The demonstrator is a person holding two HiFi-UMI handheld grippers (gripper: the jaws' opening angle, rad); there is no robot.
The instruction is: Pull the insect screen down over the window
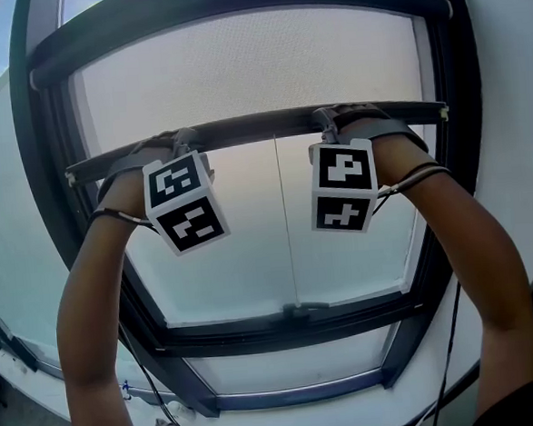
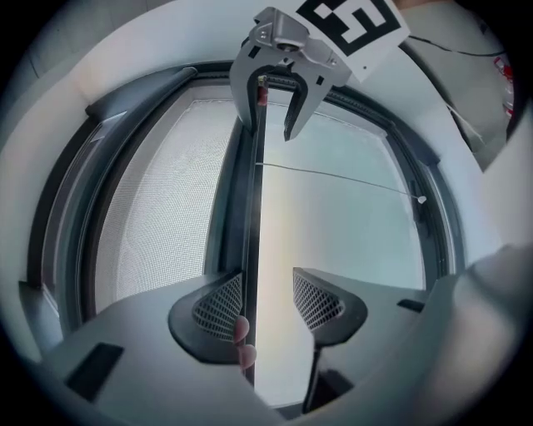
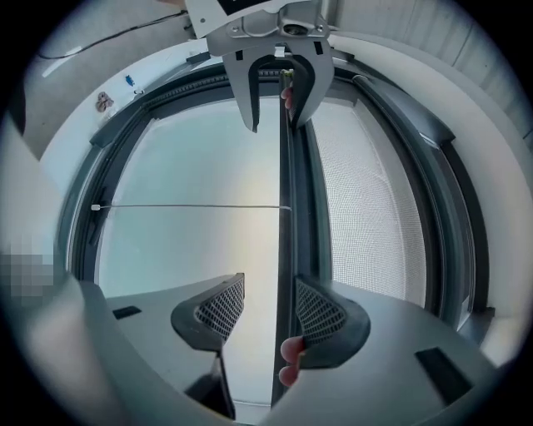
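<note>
across the upper half of the window [image 1: 243, 264], the insect screen [image 1: 247, 68] hangs part-way down. its pale mesh stretches from the dark cassette [image 1: 234, 9] along the top edge to a dark pull bar [image 1: 260, 124] that spans the frame [image 1: 284, 329] from side to side. below the bar the window is uncovered, and a thin cord [image 1: 286, 224] drops from the bar's middle to the frame's lower rail. white wall [image 1: 513, 99] curves round the window.

both forearms [image 1: 95, 301] reach up, 1 on each side of the bar's middle. the left gripper [image 2: 266, 301] has its 2 jaws apart, with the bar running between them against the pad on the mesh side. fingertips [image 2: 242, 333] show beside that pad. the right gripper [image 3: 269, 301] is likewise spread, the bar lying against its mesh-side pad, with fingertips [image 3: 290, 368] beside it.
</note>
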